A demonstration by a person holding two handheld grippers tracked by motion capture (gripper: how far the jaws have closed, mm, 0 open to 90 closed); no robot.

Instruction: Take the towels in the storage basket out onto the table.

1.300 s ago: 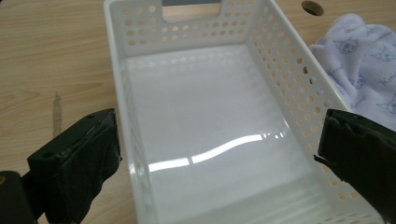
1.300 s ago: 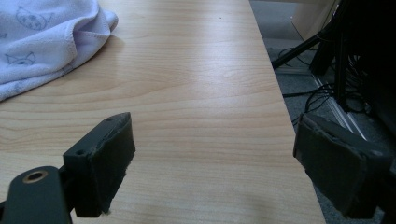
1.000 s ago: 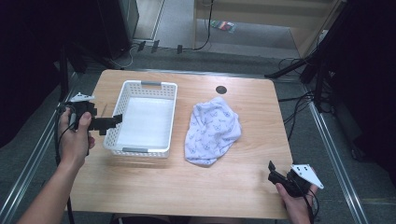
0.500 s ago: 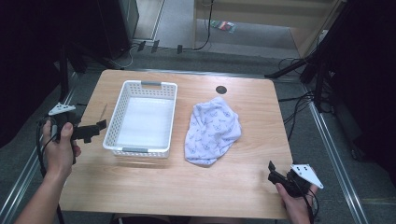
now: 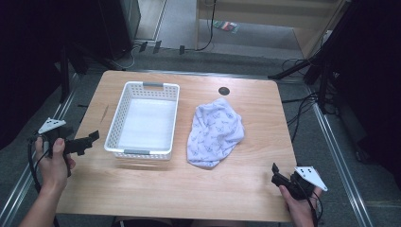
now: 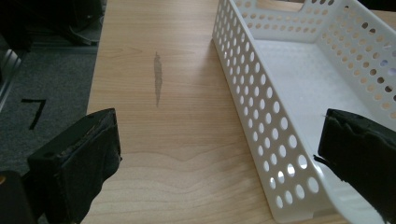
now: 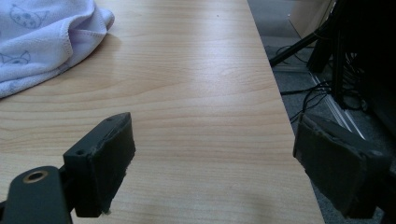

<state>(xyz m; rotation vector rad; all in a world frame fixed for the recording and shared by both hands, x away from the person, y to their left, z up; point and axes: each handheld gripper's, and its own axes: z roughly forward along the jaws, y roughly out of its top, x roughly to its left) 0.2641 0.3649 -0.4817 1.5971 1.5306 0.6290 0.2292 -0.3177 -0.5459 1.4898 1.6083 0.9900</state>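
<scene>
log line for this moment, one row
left hand-held gripper: open, beside white basket | right hand-held gripper: open, at table's near right corner | printed cloth: crumpled, right of basket

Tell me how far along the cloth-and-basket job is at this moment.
Nothing looks done: the white basket is empty, and the patterned cloth lies crumpled on the table beside it. Nothing is in hand: the left gripper is open beside the basket, and the right gripper is open near the table's near edge. Gripping the cloth and moving it likely remain.
</scene>
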